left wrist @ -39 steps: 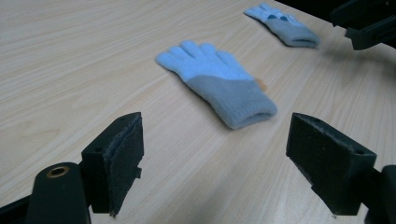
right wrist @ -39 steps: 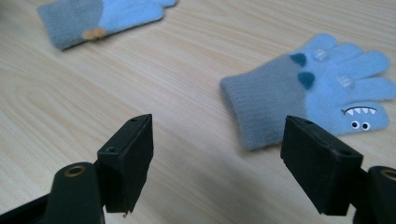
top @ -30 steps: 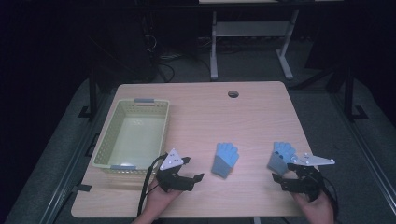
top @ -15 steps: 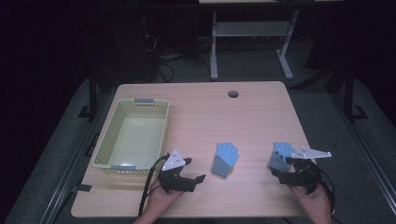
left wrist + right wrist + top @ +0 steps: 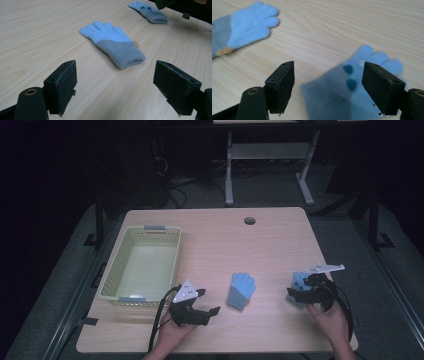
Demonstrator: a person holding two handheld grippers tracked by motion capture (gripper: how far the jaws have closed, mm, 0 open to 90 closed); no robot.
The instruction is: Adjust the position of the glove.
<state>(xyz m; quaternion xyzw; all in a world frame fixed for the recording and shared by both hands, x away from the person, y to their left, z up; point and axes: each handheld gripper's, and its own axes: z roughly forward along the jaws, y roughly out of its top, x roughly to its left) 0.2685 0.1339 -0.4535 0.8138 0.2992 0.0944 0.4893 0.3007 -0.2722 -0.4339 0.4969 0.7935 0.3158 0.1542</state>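
The person's left hand (image 5: 172, 334) comes in from the near table edge, gripping the left gripper (image 5: 212, 311) low over the wooden table (image 5: 260, 245) with its jaws aimed to the right. The jaws stand wide apart with nothing between them. Just ahead of them lies a blue glove (image 5: 113, 42), flat on the wood, its grey cuff turned toward the jaws and its fingers pointing away.

The right hand (image 5: 330, 317) holds the right gripper (image 5: 328, 82) near the right edge of the table, tipped down. Its jaws are also spread wide, clasping nothing, and they hang above the second blue glove (image 5: 362, 82), which lies between and just beyond them; whether they touch the knit cannot be told. This glove shows dark blue dots near the cuff.

To the left of the left gripper, just beside it, sits a pale green basket (image 5: 111, 279) with slatted walls. It holds nothing.
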